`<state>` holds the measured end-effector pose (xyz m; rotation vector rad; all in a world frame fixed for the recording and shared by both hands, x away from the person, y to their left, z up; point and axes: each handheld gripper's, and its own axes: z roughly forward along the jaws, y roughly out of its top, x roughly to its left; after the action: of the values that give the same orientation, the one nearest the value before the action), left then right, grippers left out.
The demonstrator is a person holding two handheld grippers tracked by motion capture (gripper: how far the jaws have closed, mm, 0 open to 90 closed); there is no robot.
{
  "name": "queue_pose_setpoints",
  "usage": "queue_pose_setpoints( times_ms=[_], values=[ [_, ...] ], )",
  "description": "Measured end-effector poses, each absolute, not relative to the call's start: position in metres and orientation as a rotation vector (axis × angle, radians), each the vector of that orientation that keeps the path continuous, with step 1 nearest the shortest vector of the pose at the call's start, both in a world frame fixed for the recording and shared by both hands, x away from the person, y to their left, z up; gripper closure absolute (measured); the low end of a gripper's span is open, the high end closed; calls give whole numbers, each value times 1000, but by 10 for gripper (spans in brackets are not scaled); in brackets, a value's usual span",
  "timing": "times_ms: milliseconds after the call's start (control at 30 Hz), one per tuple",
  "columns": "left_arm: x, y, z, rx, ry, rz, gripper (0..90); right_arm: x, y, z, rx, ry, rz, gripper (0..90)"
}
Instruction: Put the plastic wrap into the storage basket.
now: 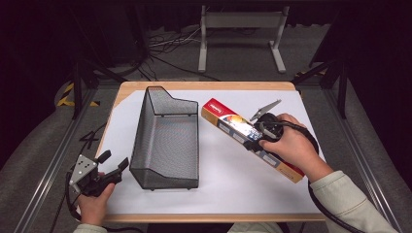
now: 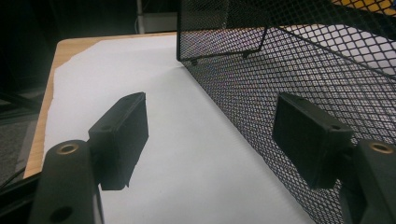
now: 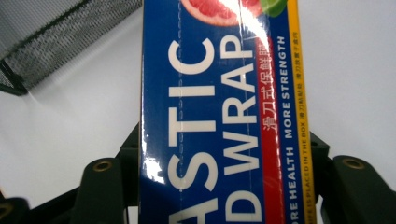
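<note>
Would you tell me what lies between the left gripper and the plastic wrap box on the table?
The black mesh basket stands between the left gripper and the plastic wrap box, as the high view shows, with bare white paper beside it.

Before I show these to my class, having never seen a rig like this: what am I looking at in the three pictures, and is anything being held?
There is no robot here. A person holds a two-jaw gripper in each hand, and each gripper carries its own camera.

The high view looks down on a table covered with white paper. On it stands a black mesh basket, and to its right lies a long plastic wrap box.

The left gripper rests near the table's front left corner. Its own view looks along its two black jaws, which stand apart with nothing between them, right beside the basket's wall.

The right gripper is on the box. Its own view shows the box between its jaws, one at each side, so it appears to grip it.
</note>
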<state>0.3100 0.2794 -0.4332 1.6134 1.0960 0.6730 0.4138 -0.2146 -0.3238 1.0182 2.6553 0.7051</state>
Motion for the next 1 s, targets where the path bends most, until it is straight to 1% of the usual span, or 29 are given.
queue_pose_setpoints(
  times_ms=[433, 600, 1000],
  values=[
    [307, 282, -435, 1620, 1103, 671, 278, 416, -171, -303, 1146, 2609, 709, 403],
    [305, 283, -435, 1611, 1112, 672, 278, 415, -146, -293, 1242, 2583, 751, 403],
    [307, 283, -436, 1606, 1110, 669, 279, 410, -92, -291, 1318, 2573, 733, 405]
  ],
)
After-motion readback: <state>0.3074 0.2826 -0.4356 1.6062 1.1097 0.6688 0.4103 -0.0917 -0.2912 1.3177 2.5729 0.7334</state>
